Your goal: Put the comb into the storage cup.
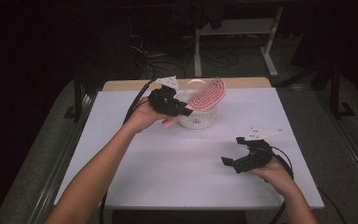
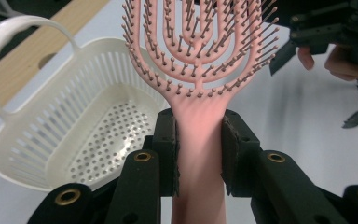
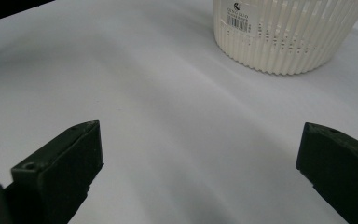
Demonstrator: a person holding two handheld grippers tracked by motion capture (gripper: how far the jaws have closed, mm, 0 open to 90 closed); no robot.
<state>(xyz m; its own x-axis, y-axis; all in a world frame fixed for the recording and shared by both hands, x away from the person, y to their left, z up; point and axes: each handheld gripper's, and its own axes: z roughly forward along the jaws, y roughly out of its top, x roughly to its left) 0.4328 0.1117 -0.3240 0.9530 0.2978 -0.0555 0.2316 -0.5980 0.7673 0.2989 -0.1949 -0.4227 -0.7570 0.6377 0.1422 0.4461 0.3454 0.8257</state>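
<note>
Hairbrush (image 2: 198, 70) handle clamped in left gripper (image 2: 199, 140) over basket (image 2: 42, 121); right gripper (image 3: 200, 172) spread apart.

Dim room, white table (image 1: 177, 186)

It looks like a lab or test room: a desk (image 1: 186, 158) with a white cover stands in a dark room, cables (image 1: 168, 58) lie on the floor, white frame legs (image 1: 270, 46) behind.
</note>
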